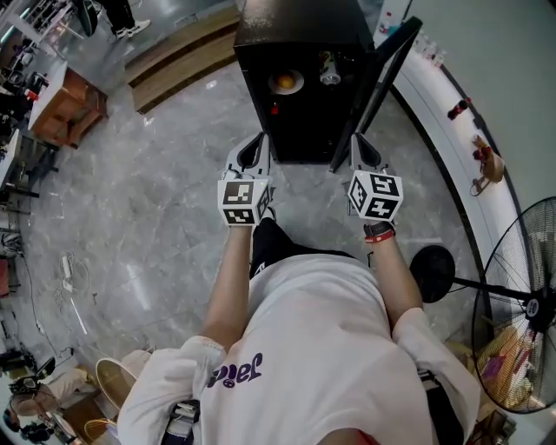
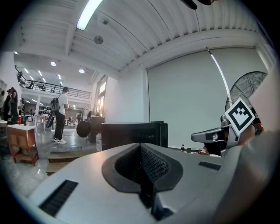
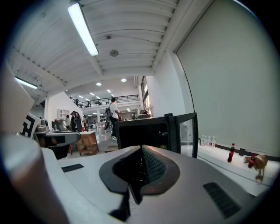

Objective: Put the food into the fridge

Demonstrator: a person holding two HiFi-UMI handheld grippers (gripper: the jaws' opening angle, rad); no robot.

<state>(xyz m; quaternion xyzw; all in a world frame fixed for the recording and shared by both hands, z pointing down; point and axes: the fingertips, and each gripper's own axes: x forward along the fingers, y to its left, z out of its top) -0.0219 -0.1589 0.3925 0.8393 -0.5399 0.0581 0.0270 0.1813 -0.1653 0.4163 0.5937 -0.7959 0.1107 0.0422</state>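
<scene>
- One person (image 1: 321,348) in a white shirt stands facing one black fridge (image 1: 300,22), with two grippers, one in each hand.
- The left gripper (image 2: 142,168) has its jaws pressed together with nothing between them. It is held close to level, just short of the fridge's front.
- The right gripper (image 3: 141,170) is likewise closed on nothing. It sits by the lower end of the door (image 1: 382,78).
- The fridge has one door, a glass one, standing open on the right side.
- Three things show inside the fridge:
  - one orange food (image 1: 286,82) on one pale dish (image 1: 299,85);
  - one whitish container (image 1: 329,75) just right of it;
  - one small red thing (image 1: 275,109) lower down, too small to name.
- A white ledge (image 1: 469,135) runs along the right wall. On it are one dark bottle (image 3: 230,153) with a red cap, one brown toy (image 3: 256,162), and a short row of clear bottles (image 3: 208,141) too small to count.
- One fan (image 1: 521,304) stands on a round black base to the person's right.
- One wooden table (image 1: 65,109) stands far left, and one long wooden step (image 1: 182,52) lies beyond the fridge.
- One bystander (image 2: 61,114) with a backpack stands in the hall. A few others farther off are too small to count.
</scene>
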